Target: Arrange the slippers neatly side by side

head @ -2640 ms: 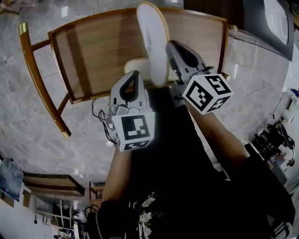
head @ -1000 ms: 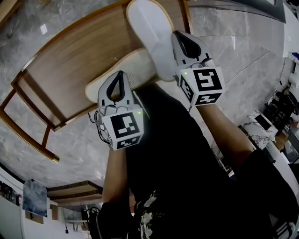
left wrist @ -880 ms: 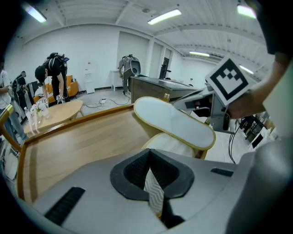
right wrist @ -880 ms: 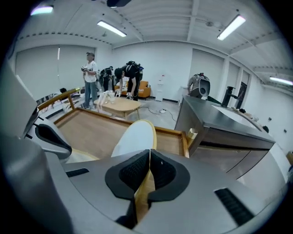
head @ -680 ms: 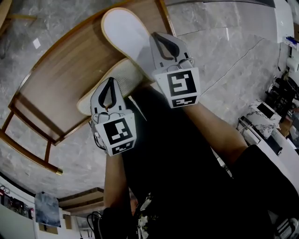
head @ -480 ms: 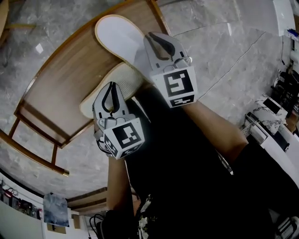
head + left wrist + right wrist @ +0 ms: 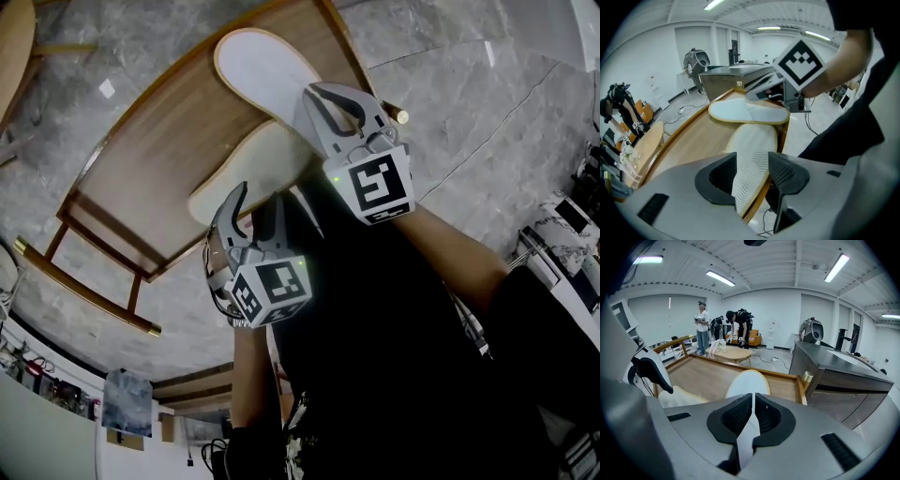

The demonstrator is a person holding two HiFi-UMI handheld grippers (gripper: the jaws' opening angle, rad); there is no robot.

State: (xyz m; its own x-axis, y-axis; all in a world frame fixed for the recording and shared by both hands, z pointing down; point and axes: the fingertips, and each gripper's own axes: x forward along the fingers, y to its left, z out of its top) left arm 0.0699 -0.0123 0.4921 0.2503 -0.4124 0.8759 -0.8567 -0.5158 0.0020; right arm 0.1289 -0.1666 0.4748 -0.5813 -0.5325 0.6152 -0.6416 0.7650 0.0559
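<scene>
Your left gripper is opening its jaws. The heel of the cream slipper with the ribbed sole sits between the pads, unpressed, and it lies sole-up at the near edge of the rimmed wooden table. Your right gripper is clamped on a thin edge of the white smooth-soled slipper, further in over the table. The cream one looks placed, so next lay the white one parallel, just beside it.

Wooden desk with raised rim on grey marble floor; beside it a dark counter; beyond it a round table; overhead, strip lights.
</scene>
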